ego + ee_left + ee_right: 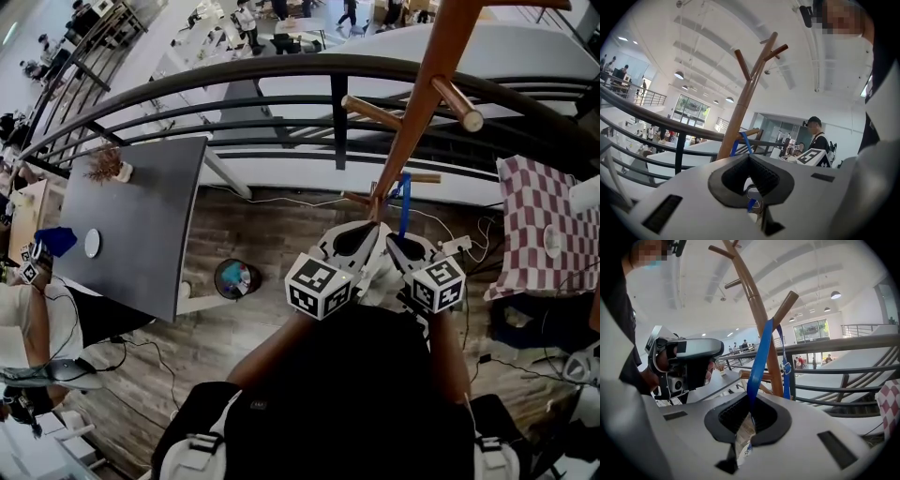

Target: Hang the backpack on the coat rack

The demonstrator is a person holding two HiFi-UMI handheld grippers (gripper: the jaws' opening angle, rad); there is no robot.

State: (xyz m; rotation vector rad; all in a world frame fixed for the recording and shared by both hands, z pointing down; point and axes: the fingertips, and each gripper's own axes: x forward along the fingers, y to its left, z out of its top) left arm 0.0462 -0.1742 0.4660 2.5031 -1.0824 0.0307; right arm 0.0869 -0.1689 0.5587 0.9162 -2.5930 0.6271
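My left hand-held gripper (750, 159) and right hand-held gripper (751, 405) clamp the blue loop (759, 357), with the backpack (347, 403) hanging beneath them by the coat rack (422, 94); releasing before the loop seats on a peg (786, 304) would drop it.

That strap (759, 357) is bright blue against the warm brown wood of the coat rack (412, 112). The backpack (356, 403) is black, with pale shoulder pieces. The left gripper (749, 157) and right gripper (752, 397) both have white shells and black ribbed pads, and each cube (319, 286) carries black-and-white square markers. Around them are a dark grey table (141, 216), a black railing (281, 67), a maroon-and-white checked cloth (539, 225) and a brown plank floor (234, 328).
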